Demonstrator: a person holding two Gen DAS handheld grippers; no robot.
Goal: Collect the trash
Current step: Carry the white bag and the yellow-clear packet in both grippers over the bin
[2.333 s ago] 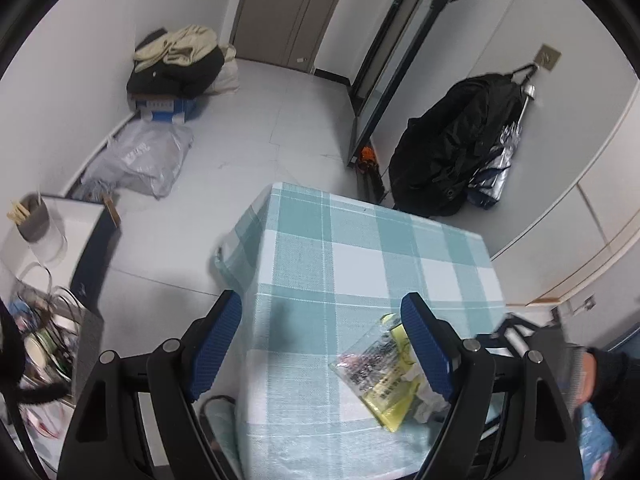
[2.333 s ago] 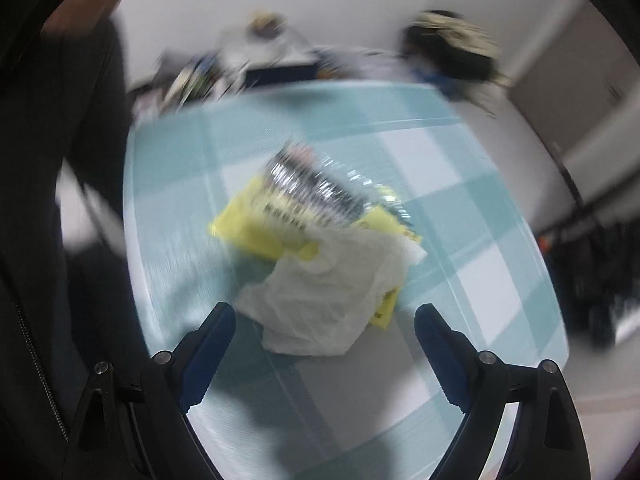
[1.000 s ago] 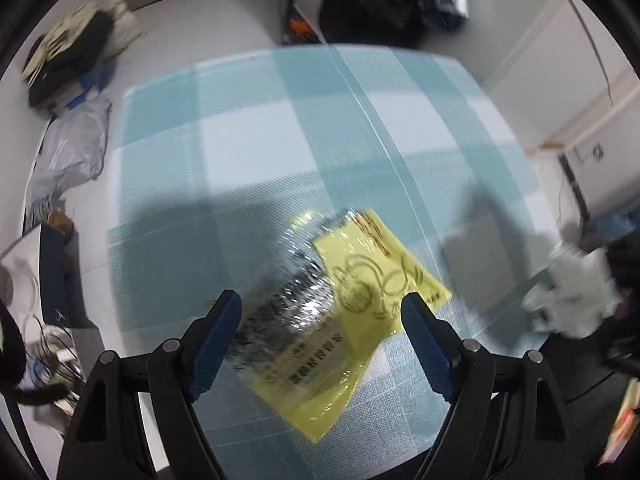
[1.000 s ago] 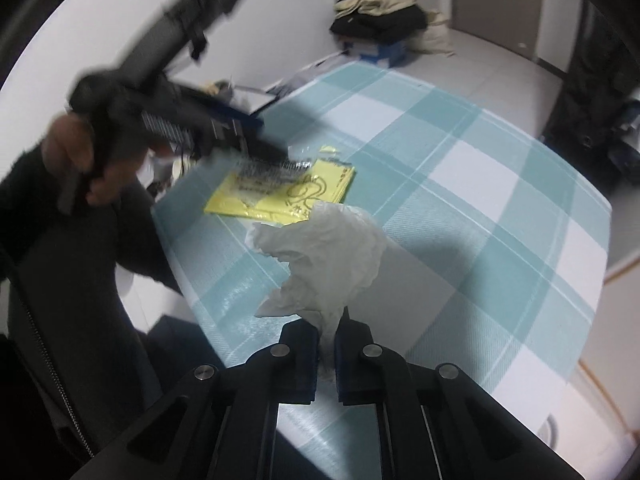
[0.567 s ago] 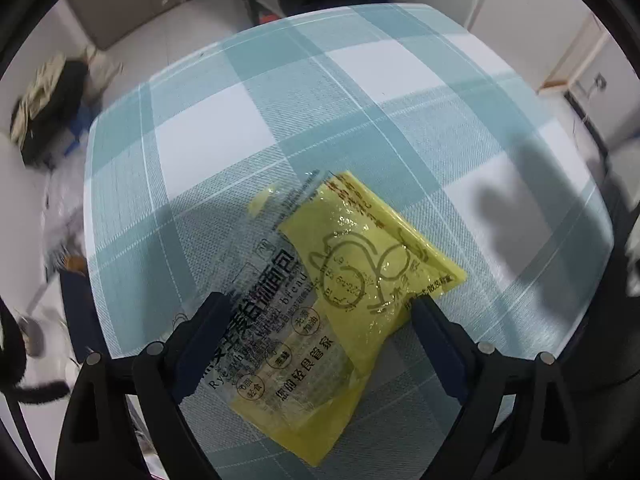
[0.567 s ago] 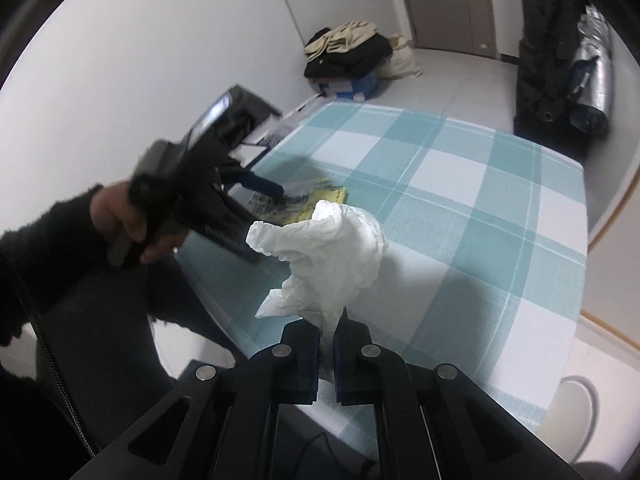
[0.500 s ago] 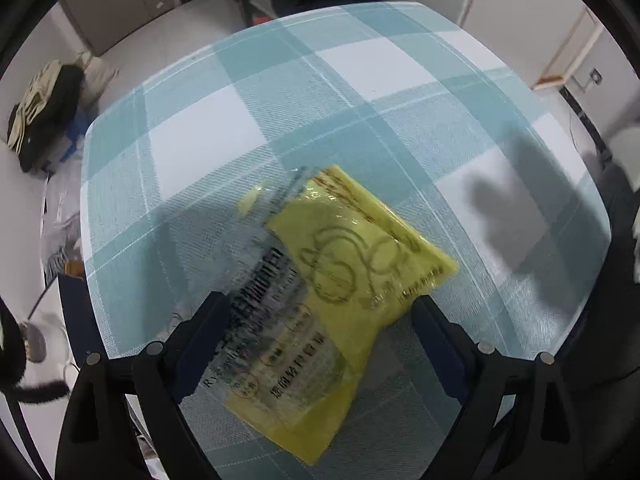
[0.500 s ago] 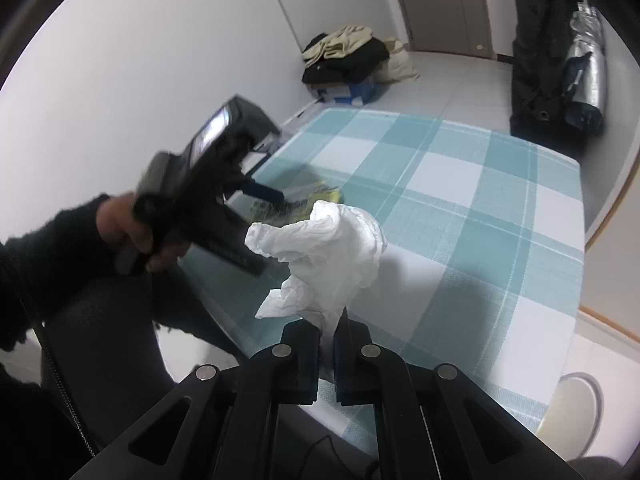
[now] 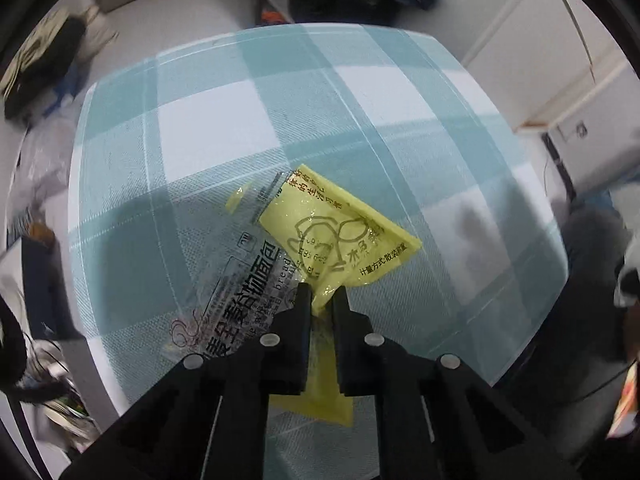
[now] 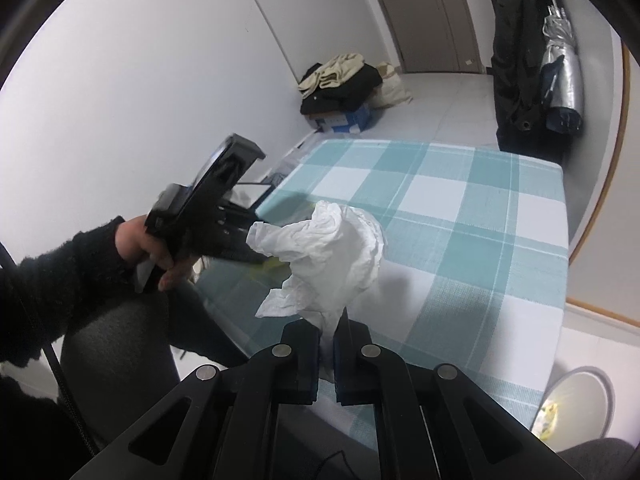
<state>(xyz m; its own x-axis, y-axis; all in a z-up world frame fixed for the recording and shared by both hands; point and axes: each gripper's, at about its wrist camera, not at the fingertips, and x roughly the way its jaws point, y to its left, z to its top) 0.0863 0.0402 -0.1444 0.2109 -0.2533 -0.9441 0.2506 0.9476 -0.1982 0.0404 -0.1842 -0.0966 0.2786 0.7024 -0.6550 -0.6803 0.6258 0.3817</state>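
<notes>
A yellow wrapper point(image 9: 340, 236) lies on the teal-checked table point(image 9: 216, 116), overlapping a clear bread wrapper point(image 9: 240, 276). My left gripper point(image 9: 322, 296) points steeply down, its jaws closing, and they pinch the yellow wrapper's near corner. The right wrist view shows this left gripper point(image 10: 256, 258) held in a hand point(image 10: 136, 244) at the table's left edge. My right gripper point(image 10: 328, 322) is shut on a crumpled white tissue point(image 10: 332, 248) and holds it up above the near side of the table point(image 10: 480, 216).
A round grey bin point(image 10: 600, 380) with something yellow inside stands on the floor by the table's near right corner. A black bag and a silver umbrella point(image 10: 560, 64) hang on the far wall. Clothes piled on a box point(image 10: 340, 80) sit by the left wall.
My left gripper's jaws have gone from wide open around the wrappers to shut on the yellow wrapper's corner. My right gripper has lifted and turned with the tissue in it.
</notes>
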